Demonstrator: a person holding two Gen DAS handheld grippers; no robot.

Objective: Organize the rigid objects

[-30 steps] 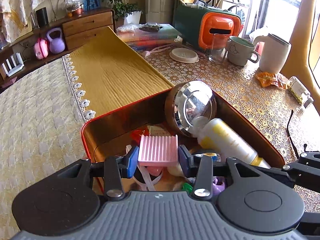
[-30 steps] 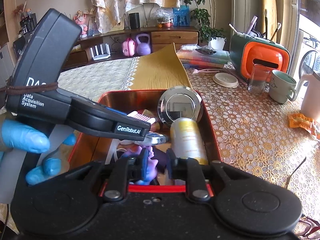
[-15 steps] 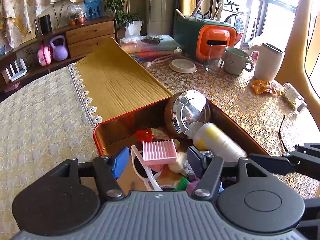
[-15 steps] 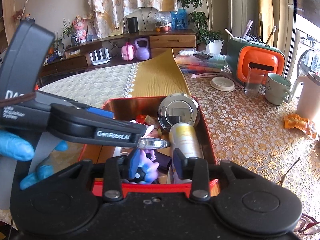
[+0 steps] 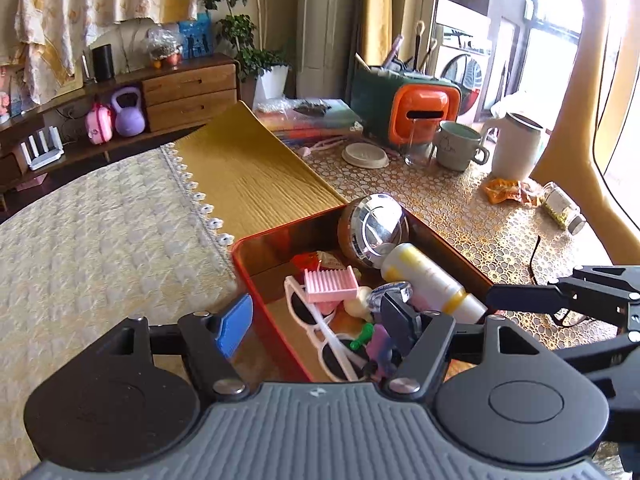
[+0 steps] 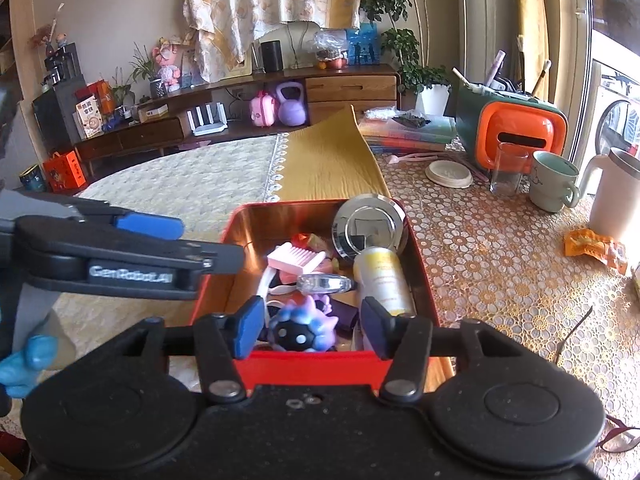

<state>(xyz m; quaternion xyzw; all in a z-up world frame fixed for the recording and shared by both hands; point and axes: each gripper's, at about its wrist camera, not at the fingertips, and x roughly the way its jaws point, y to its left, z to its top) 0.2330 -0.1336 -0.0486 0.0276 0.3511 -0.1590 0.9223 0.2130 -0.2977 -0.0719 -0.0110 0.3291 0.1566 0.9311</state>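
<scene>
A red tin box [image 5: 256, 248] [image 6: 236, 240] holds several small things: a pink comb [image 5: 330, 286] [image 6: 296, 260], white sunglasses [image 5: 320, 332], a yellow-white bottle [image 5: 428, 276] [image 6: 382, 280], a chrome round lid [image 5: 372, 224] [image 6: 368, 228] and a blue-purple toy [image 6: 306, 326]. My left gripper [image 5: 316, 320] is open and empty above the box's near left corner. It shows at the left in the right wrist view [image 6: 180, 244]. My right gripper [image 6: 310, 326] is open at the box's near rim, its fingers either side of the toy without touching it.
A gold cloth [image 5: 248, 176] and cream tablecloth [image 5: 100, 232] lie left of the box. At the back right stand an orange-green caddy [image 6: 516, 128], a glass [image 6: 506, 172], a mug [image 6: 554, 180], a white jug [image 6: 616, 196] and books [image 6: 408, 132]. Snack wrappers [image 6: 594, 248] lie right.
My left gripper let go of the pink comb, which now lies in the box, then opened wide and drew back left. My right gripper opened around the toy and pulled back slightly.
</scene>
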